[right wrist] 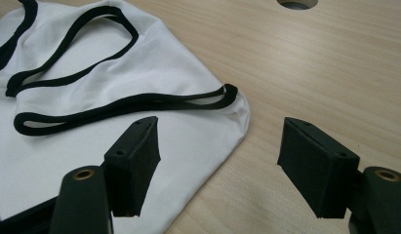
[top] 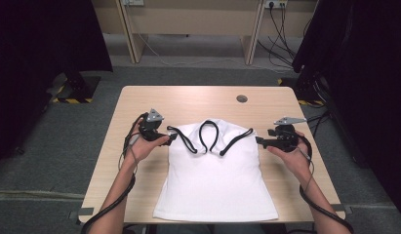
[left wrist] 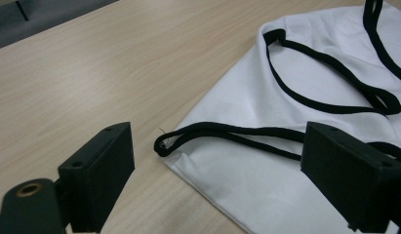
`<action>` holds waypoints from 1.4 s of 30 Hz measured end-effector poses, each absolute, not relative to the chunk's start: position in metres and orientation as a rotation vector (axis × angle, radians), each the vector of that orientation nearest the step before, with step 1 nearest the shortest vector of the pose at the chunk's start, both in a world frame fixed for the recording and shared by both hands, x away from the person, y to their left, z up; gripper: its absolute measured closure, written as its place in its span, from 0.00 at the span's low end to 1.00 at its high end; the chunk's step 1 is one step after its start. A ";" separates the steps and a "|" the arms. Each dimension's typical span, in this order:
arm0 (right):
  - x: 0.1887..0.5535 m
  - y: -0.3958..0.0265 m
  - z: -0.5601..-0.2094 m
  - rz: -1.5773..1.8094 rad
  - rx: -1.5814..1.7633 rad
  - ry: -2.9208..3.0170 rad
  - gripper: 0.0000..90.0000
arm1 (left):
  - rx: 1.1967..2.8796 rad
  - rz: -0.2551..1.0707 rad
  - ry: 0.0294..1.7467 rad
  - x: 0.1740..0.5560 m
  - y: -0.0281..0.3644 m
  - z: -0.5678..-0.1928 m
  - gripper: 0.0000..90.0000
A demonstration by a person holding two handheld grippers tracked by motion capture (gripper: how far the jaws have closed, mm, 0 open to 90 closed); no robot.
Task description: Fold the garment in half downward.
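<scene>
A white top (top: 215, 180) trimmed in black is seen laid flat on the table (top: 139, 105) between the left gripper (top: 172, 137) and right gripper (top: 259, 140), both spread wide, nothing pinched, beside its shoulder corners.

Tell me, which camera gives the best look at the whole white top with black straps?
The high view: the white fabric top with black straps lies flat on the wooden table, seen from hem to straps. The left gripper view shows one upper corner with a strap loop; the right gripper view shows the other corner.
</scene>
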State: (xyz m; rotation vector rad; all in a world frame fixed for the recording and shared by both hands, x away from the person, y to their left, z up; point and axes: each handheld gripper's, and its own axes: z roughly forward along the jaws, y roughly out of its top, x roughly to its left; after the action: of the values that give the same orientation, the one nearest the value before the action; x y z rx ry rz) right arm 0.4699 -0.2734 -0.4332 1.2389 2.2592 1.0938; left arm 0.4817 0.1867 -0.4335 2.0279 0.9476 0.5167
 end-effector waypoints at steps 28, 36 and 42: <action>0.548 -0.259 -0.444 1.013 1.378 2.382 0.42 | 2.099 0.375 1.115 0.555 0.185 -0.459 0.32; 0.553 -0.244 -0.456 0.921 1.321 2.403 0.63 | 2.152 0.345 1.088 0.555 0.177 -0.468 0.33; 0.549 -0.249 -0.460 0.959 1.341 2.390 0.84 | 2.175 0.341 1.073 0.555 0.171 -0.470 0.36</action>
State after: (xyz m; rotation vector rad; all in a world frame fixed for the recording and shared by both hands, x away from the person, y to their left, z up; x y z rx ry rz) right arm 0.5491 -0.2493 -0.4597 1.3413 2.3898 0.9586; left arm 0.5546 0.1714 -0.4704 2.1747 1.0732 0.3412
